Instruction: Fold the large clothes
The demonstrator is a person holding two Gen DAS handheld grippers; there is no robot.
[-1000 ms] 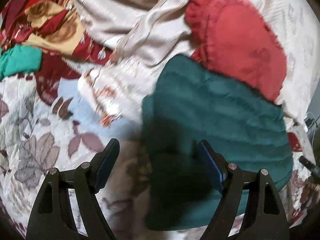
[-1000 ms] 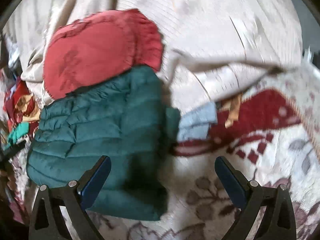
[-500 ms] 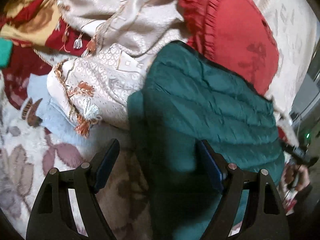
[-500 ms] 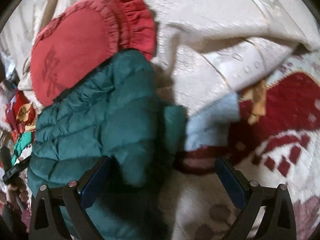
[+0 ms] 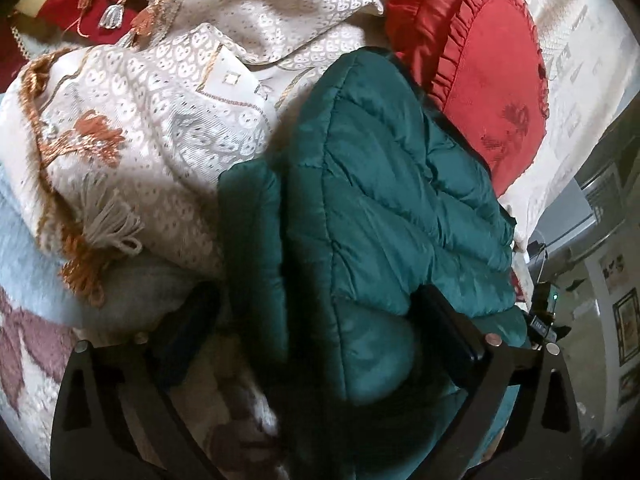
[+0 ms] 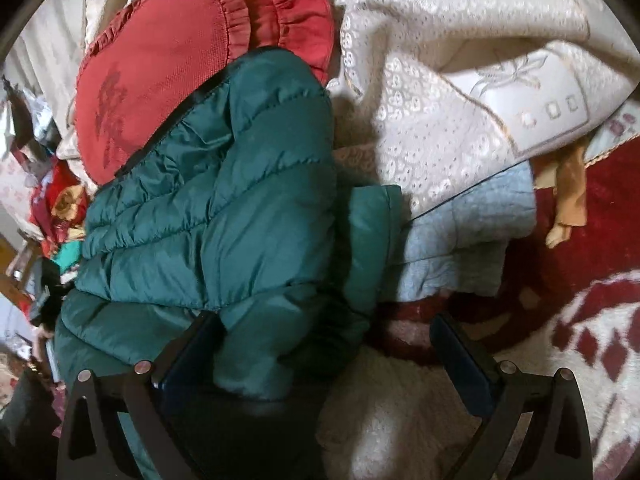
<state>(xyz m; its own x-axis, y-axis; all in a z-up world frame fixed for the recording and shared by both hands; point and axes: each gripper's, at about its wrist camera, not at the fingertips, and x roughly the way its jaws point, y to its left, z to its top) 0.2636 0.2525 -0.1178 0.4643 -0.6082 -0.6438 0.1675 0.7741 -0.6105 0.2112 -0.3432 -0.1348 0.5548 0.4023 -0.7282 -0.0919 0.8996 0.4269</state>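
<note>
Puffer jacket (image 5: 384,216), teal and quilted, lies bunched on a patterned bedspread (image 6: 580,344), its near end reaching in between the fingers of both claws.

Left claw (image 5: 316,336): jaws wide, padded fabric bulging between them, not yet clamped. Right claw (image 6: 324,344): jaws wide, the jacket's near corner lying against the left finger; the right finger stands over bare bedspread.

Handling, as judged: the jacket looks light, soft and springy, with a slick shell that may slide out of a shallow pinch. A hold on a stitched seam or the hem edge, well inside the pads, seems safest; the loose flap (image 6: 372,240) at its right side is another candidate.

Beyond the jacket's far end, a red frilled cushion (image 6: 168,72) touches it. A cream lace throw with tassels (image 5: 132,120) lies just beside it, over a pale blue cloth (image 6: 460,248). Red and gold fabrics (image 6: 60,208) lie far left in the right wrist view.

Against the frames a second earlier: both claws have closed in on the jacket, which now fills far more of each view; jaw width appears unchanged.
</note>
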